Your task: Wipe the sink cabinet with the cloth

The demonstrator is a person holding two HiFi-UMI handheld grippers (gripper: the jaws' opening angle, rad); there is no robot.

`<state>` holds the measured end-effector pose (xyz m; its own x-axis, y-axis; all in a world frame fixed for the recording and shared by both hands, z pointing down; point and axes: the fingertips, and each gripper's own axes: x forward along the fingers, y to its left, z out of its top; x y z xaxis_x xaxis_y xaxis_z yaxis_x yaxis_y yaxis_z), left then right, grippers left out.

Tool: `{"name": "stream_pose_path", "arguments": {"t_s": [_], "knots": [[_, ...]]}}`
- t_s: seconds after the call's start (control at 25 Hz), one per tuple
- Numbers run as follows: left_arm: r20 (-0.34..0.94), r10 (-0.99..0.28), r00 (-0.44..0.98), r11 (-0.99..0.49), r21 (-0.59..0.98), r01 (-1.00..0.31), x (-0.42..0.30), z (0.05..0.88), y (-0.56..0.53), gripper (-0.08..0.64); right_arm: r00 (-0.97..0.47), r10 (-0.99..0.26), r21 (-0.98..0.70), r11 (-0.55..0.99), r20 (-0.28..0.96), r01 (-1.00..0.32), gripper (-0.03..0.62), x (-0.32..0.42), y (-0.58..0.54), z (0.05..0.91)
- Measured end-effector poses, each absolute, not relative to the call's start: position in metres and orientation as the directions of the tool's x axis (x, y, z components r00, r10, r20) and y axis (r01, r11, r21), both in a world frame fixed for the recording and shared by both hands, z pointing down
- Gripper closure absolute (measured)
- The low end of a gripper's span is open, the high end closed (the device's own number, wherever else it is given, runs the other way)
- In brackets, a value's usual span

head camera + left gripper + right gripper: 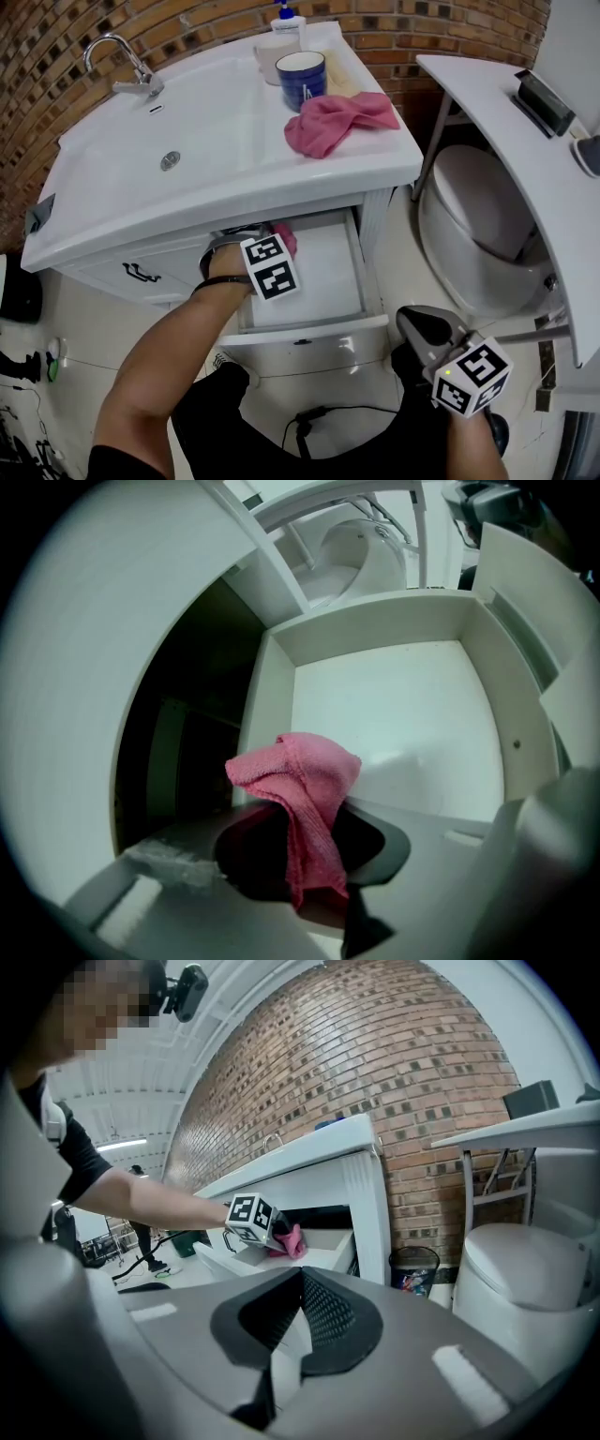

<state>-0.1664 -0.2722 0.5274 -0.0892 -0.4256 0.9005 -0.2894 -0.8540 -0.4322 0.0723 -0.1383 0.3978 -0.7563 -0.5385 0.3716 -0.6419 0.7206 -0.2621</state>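
Two grippers. Left gripper point(309, 847): jaws clamped on pink terry cloth point(306, 785), folded and soft, inside the sink cabinet's point(372, 214) open smooth white drawer point(403, 714). Right gripper point(298, 1324): textured jaws together, empty, well apart from cabinet.

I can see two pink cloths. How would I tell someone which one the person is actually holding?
Find the white sink cabinet against the brick wall, then the open drawer below its countertop. The cloth is the small pink one inside that drawer, pinched in the left tool. The other pink cloth lies loose on top beside the blue mug.
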Motion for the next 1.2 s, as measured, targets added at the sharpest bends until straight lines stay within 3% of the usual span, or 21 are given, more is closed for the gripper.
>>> {"name": "stream_pose_path", "arguments": {"t_s": [0.4,1.0,1.2], "knots": [[0.890,-0.456,-0.011,-0.833,-0.431,-0.348,-0.158,0.510,-0.261,0.456,-0.761,-0.530,-0.244,0.735,0.374,-0.632,0.586,0.064,-0.133,0.387],[0.776,-0.609,0.162,-0.708,-0.440,-0.552,-0.175,0.373,-0.160,0.456,-0.841,-0.440,-0.291,0.799,0.313,-0.526,0.586,0.023,-0.080,0.342],[0.691,-0.653,0.311,-0.653,-0.304,-0.694,-0.169,0.333,-0.097,0.456,-0.861,-0.421,-0.317,0.806,0.286,-0.500,0.586,0.022,-0.056,0.328]]}}
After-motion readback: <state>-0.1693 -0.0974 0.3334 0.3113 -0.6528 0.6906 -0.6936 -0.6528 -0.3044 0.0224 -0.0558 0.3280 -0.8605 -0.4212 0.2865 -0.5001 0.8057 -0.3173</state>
